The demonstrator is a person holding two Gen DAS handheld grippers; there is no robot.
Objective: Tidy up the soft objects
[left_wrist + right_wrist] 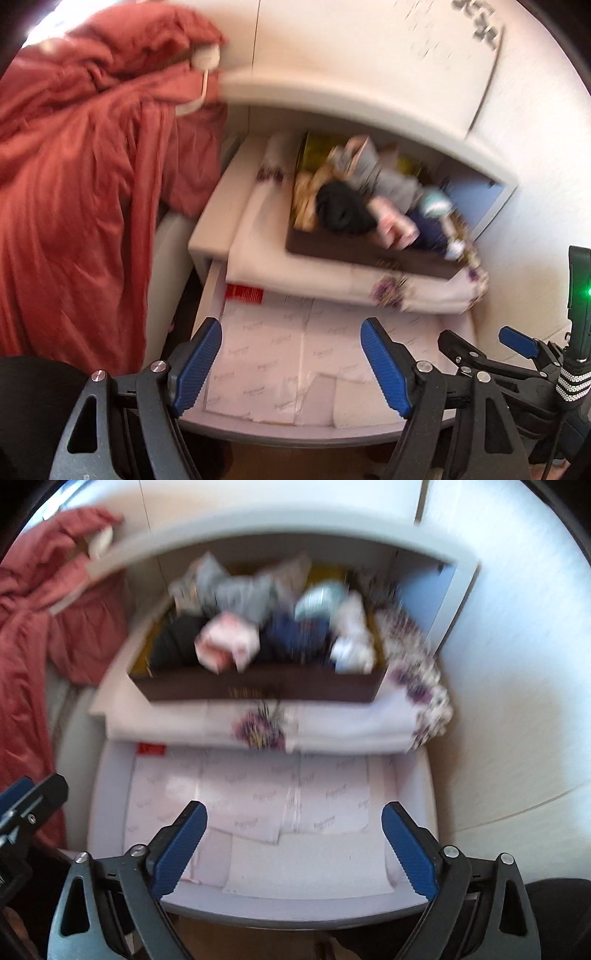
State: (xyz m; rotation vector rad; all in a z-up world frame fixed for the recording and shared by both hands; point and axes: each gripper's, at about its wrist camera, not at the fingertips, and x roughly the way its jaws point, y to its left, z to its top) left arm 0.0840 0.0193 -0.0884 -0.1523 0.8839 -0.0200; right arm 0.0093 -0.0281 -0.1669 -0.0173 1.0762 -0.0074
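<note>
A brown box packed with soft items stands on a folded white sheet with purple flowers in a shelf nook. Among the items are a pink bundle, a grey cloth, a black piece and a navy piece. Below the nook an open drawer is lined with printed paper. My left gripper hangs open above the drawer, holding nothing. My right gripper is open and wide over the same drawer, also holding nothing. Both views are blurred.
A red garment hangs at the left on a white hanger, against the cabinet side. White cabinet panels close the right side. A red label lies at the drawer's back left. The right gripper shows at the left view's lower right.
</note>
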